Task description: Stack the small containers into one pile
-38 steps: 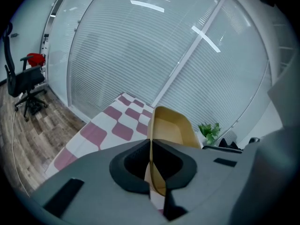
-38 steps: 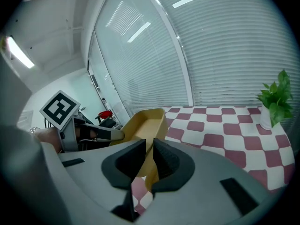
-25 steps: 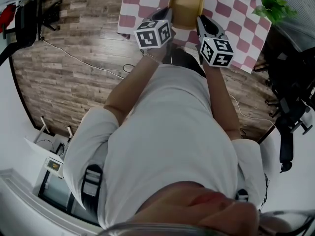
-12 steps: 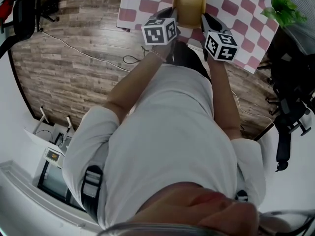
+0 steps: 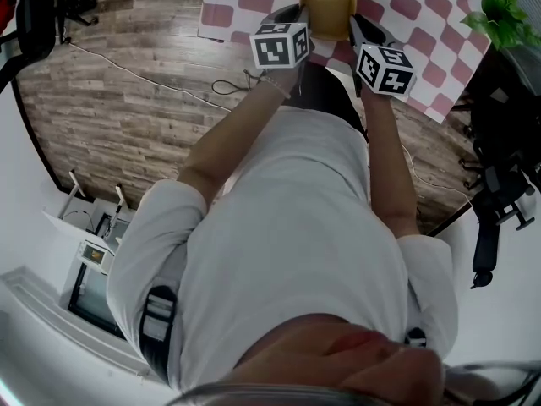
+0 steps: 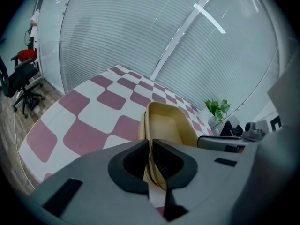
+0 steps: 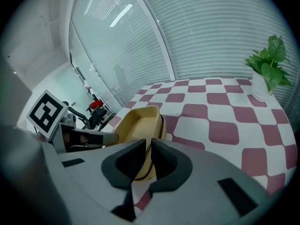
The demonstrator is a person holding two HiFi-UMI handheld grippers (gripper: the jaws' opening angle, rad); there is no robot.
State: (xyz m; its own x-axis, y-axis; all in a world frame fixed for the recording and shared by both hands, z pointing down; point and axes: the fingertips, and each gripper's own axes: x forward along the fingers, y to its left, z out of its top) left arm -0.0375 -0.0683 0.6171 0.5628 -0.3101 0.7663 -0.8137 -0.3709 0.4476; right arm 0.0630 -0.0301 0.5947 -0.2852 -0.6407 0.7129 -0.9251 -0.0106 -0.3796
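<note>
Yellow container (image 5: 328, 3) opens upward, long axis pointing away.

A worktop (image 5: 406, 7) under a pink-and-white checked cloth stands on a wooden plank floor (image 5: 127, 117). A leafy green plant (image 7: 267, 64) in a white pot sits near the cloth's far right edge. A thin cable (image 5: 144, 80) trails across the floor. Black office chairs (image 5: 499, 201) stand beside the worktop. Slatted blinds (image 6: 140, 32) cover the glass wall behind.
</note>
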